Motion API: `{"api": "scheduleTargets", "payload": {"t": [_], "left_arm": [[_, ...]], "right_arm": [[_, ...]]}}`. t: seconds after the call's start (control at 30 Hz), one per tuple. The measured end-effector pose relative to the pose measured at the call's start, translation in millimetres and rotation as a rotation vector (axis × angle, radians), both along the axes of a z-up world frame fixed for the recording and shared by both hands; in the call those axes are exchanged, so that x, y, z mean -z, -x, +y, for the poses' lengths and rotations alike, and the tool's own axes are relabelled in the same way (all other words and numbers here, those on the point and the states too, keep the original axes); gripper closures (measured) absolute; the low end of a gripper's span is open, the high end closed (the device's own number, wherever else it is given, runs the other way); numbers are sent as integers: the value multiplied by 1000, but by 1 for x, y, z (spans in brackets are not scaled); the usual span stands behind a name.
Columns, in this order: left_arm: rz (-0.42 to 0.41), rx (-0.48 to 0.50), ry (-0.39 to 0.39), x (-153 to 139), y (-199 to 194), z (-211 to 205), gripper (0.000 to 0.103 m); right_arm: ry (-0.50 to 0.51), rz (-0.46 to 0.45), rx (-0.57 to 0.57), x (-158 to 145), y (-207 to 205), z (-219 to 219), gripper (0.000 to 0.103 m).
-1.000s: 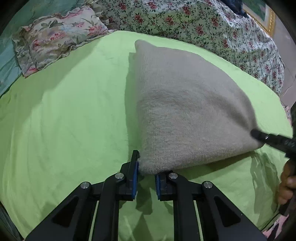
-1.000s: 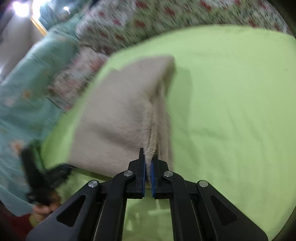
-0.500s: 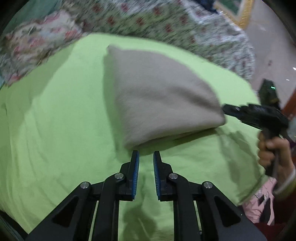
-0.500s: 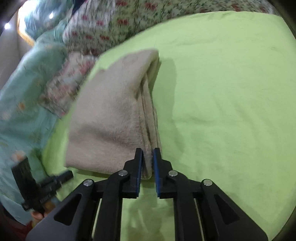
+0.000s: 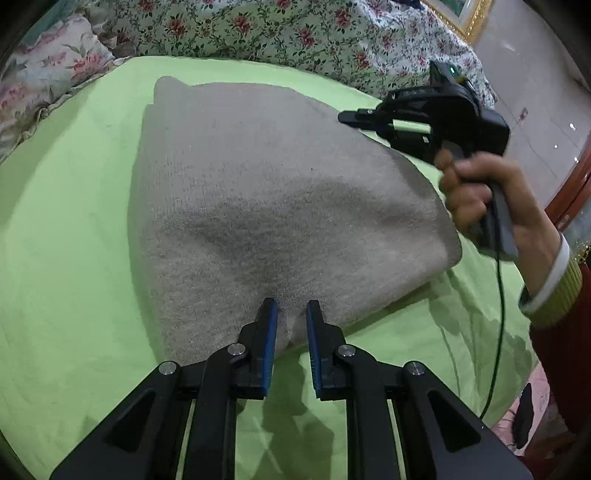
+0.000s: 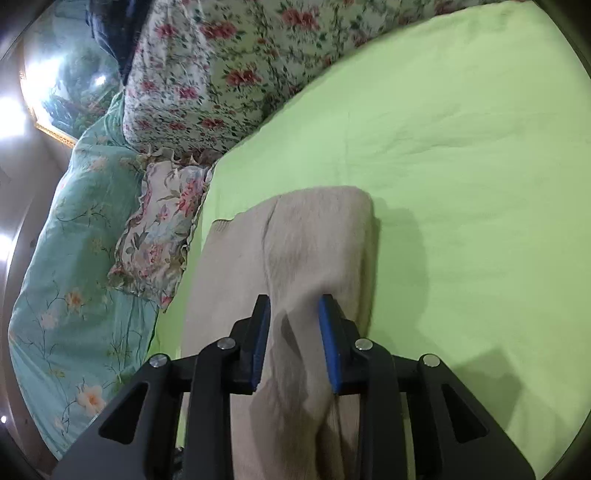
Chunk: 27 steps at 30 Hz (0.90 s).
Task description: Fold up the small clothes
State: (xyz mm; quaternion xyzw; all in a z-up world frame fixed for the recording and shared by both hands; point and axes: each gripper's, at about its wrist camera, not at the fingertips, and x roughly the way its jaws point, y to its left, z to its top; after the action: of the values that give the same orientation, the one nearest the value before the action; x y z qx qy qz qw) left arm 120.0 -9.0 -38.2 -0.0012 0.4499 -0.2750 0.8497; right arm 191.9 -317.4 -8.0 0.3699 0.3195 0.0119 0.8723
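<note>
A folded beige knit garment [image 5: 277,177] lies flat on the green bedsheet [image 5: 66,221]. My left gripper [image 5: 291,308] stands over the garment's near edge, its blue pads a narrow gap apart with cloth showing between them and no grip. A hand [image 5: 476,199] holds my right gripper [image 5: 349,118] above the garment's far right side. In the right wrist view, my right gripper [image 6: 294,300] hovers over the garment [image 6: 317,236]. Its jaws are closing but still apart, with cloth seen between the pads and not pinched.
Floral pillows [image 5: 258,29] and a teal quilt [image 6: 74,277] border the sheet [image 6: 461,184] at the back and side. A small ruffled pillow [image 6: 159,236] lies beside the garment. A green cable [image 5: 498,332] hangs from the right hand. The bed's edge and floor [image 5: 528,74] are at right.
The right gripper let go of the garment's edge, opened and moved over the cloth. The left gripper drew back off the corner, then came forward over the near edge.
</note>
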Motion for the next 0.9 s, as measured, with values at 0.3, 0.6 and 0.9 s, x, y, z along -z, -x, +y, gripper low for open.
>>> {"api": "scheduleTargets", "payload": {"t": [0.3, 0.6, 0.9], "left_arm": [[34, 12, 65, -4, 2, 8, 82], [40, -4, 57, 1, 1, 7, 80], [5, -11, -20, 4, 5, -12, 80]], "right_arm": [[68, -13, 69, -17, 10, -9, 102], [-7, 69, 72, 12, 7, -9, 69], [136, 46, 62, -13, -19, -4, 96]]}}
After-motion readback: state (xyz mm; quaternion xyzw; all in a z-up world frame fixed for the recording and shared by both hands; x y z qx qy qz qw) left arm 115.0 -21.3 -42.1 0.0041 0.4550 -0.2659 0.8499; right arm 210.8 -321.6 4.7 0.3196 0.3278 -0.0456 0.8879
